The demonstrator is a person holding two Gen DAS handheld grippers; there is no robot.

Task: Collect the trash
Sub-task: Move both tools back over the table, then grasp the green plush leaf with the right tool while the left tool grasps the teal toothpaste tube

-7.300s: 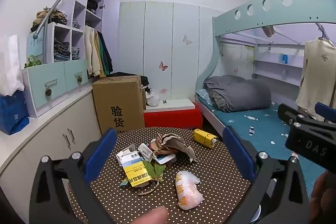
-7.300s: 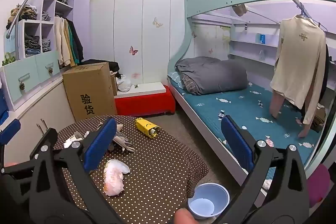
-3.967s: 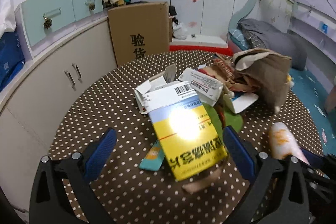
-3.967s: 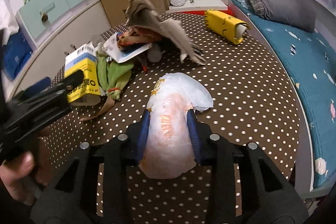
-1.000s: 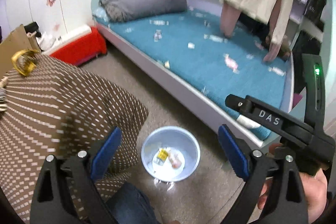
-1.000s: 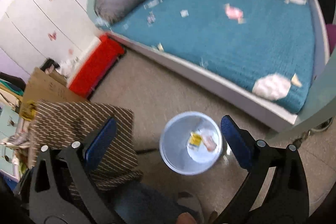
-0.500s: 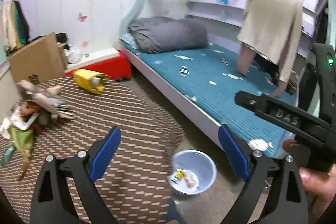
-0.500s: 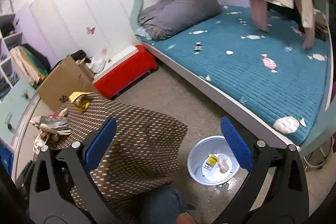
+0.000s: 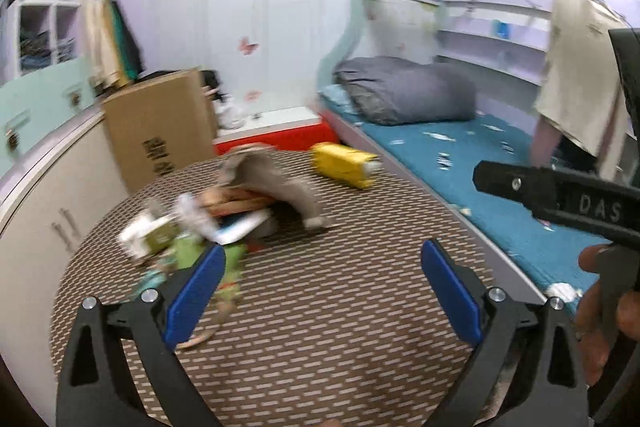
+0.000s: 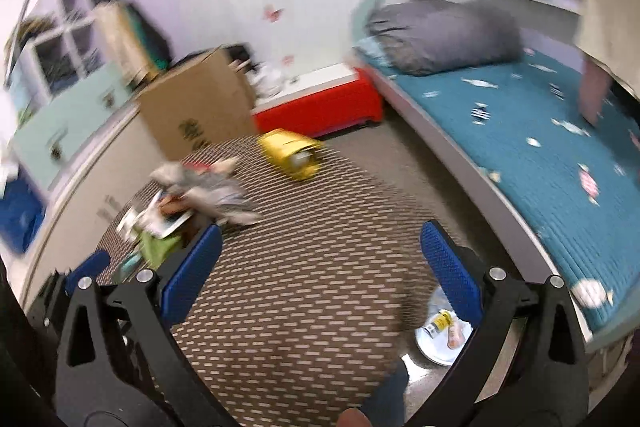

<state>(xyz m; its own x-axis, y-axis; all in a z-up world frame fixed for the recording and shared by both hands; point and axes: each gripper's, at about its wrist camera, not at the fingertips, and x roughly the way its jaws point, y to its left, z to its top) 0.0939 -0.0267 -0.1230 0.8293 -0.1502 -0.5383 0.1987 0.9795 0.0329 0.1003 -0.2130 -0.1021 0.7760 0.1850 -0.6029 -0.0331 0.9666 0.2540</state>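
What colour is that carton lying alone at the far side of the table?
Yellow. The carton shows best in the left wrist view, lying on its side.

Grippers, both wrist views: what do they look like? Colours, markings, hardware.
Both match: the left gripper and right gripper have black angular arms with triangular cutouts, silver round fasteners near the finger bases and flat blue finger pads. In the left wrist view, the right gripper's black body shows white "DAS" lettering. No cables visible.

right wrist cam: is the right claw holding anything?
No. The right claw is open with only the dotted tablecloth showing between its blue pads.
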